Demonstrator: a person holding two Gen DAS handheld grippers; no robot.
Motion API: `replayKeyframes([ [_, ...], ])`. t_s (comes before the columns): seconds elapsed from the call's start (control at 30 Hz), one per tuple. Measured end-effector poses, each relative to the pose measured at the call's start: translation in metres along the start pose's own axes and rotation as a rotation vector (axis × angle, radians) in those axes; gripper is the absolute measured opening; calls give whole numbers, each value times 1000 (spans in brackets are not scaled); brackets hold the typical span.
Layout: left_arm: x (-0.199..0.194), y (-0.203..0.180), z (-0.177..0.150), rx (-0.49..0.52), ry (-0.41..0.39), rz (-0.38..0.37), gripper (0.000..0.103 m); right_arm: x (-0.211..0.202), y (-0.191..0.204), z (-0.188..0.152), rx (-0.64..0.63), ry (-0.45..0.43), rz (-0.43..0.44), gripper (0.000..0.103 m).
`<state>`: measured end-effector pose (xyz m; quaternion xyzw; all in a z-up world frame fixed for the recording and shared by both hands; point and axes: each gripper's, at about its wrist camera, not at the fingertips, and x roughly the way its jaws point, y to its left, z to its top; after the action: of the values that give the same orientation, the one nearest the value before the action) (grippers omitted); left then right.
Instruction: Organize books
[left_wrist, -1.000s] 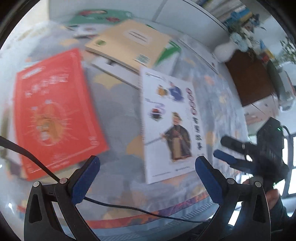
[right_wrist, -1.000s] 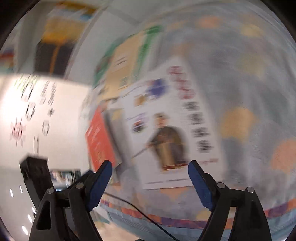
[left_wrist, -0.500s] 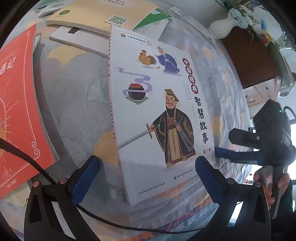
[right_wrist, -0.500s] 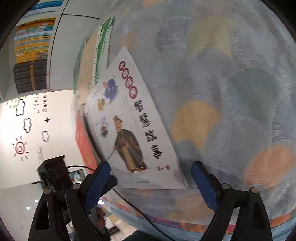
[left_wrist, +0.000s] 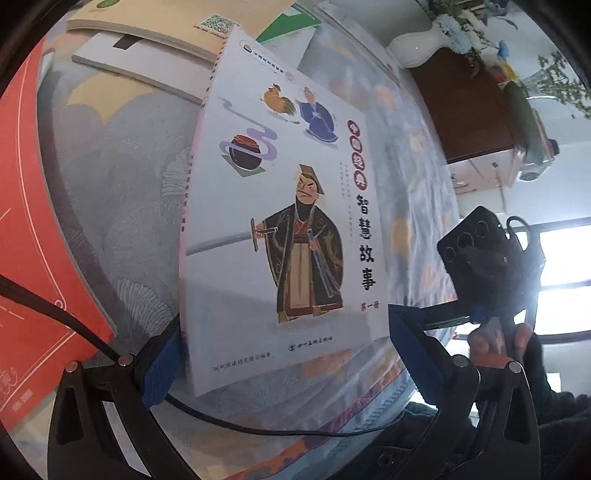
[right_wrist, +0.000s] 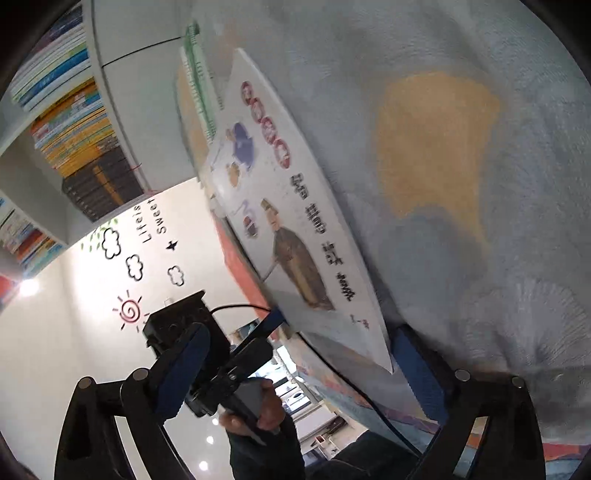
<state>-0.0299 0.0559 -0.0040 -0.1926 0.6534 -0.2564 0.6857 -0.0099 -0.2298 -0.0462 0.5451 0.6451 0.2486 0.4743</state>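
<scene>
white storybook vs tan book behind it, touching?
Touching. Left wrist view: the white storybook overlaps the tan book, its far corner lying on that cover with no cloth showing between them.

the white book (left_wrist: 280, 229) fills the middle of the bench (left_wrist: 125, 177). the red book (left_wrist: 33, 229) blocks the left side, stacked books (left_wrist: 155, 26) block the far end. right of the white book, bare cloth leaves free room.

white book (left_wrist: 288, 229) | robed swordsman cover, face-up | flat on patterned cloth (left_wrist: 122, 177) | overlaps tan book (left_wrist: 173, 26)
</scene>
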Motion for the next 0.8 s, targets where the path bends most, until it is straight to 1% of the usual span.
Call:
replayKeyframes([
  [0.07, -4, 7, 0, -23, -7, -57, 102, -3, 1, -3, -26, 1, 35, 99],
  [0.1, -7, 11, 0, -41, -12, -89, 102, -2, 3, -6, -56, 11, 97, 99],
  [0.13, -8, 14, -2, -61, -16, -134, 102, -2, 5, -8, -68, 20, 140, 100],
  [0.17, -7, 15, -3, -72, -10, -178, 102, -1, 5, -9, -74, 28, 175, 99],
  [0.2, -5, 14, -5, -66, 1, -192, 102, 1, 4, -9, -71, 32, 187, 99],
  [0.23, -1, 10, -7, -45, 16, -181, 102, 5, 2, -7, -65, 35, 142, 96],
  [0.3, 5, -3, -9, 21, 23, -123, 102, 8, -5, -5, -38, 28, 38, 81],
  [0.33, 7, -9, -9, 43, 27, -112, 102, 9, -5, -4, -25, 23, 32, 82],
  [0.37, 9, -12, -9, 50, 30, -116, 102, 9, -5, -2, -11, 8, 39, 82],
  [0.47, 13, -8, -8, 11, 17, -189, 102, 10, -5, 1, 30, -36, 43, 82],
  [0.5, 13, -5, -7, -20, -1, -204, 102, 12, -5, 1, 48, -54, 42, 82],
  [0.53, 13, 0, -7, -62, -28, -223, 102, 14, -3, 2, 58, -61, 21, 79],
  [0.57, 11, 6, -7, -104, -49, -243, 102, 15, 0, 4, 51, -55, -3, 71],
  [0.6, 11, 12, -7, -152, -65, -268, 102, 18, 1, 4, 47, -58, -42, 46],
  [0.63, 10, 15, -6, -176, -68, -284, 102, 18, -4, 3, 71, -74, -84, 19],
  [0.67, 10, 18, -6, -201, -69, -299, 102, 13, -12, 3, 105, -83, -92, 13],
  [0.7, 10, 21, -6, -223, -68, -310, 102, 10, -23, 2, 155, -94, -37, 13],
  [0.73, 9, 24, -6, -249, -69, -318, 102, 8, -29, 0, 171, -113, 10, 13],
  [0.8, 10, 31, -5, -327, -75, -328, 102, 7, -24, -4, 134, -139, -9, 12],
])
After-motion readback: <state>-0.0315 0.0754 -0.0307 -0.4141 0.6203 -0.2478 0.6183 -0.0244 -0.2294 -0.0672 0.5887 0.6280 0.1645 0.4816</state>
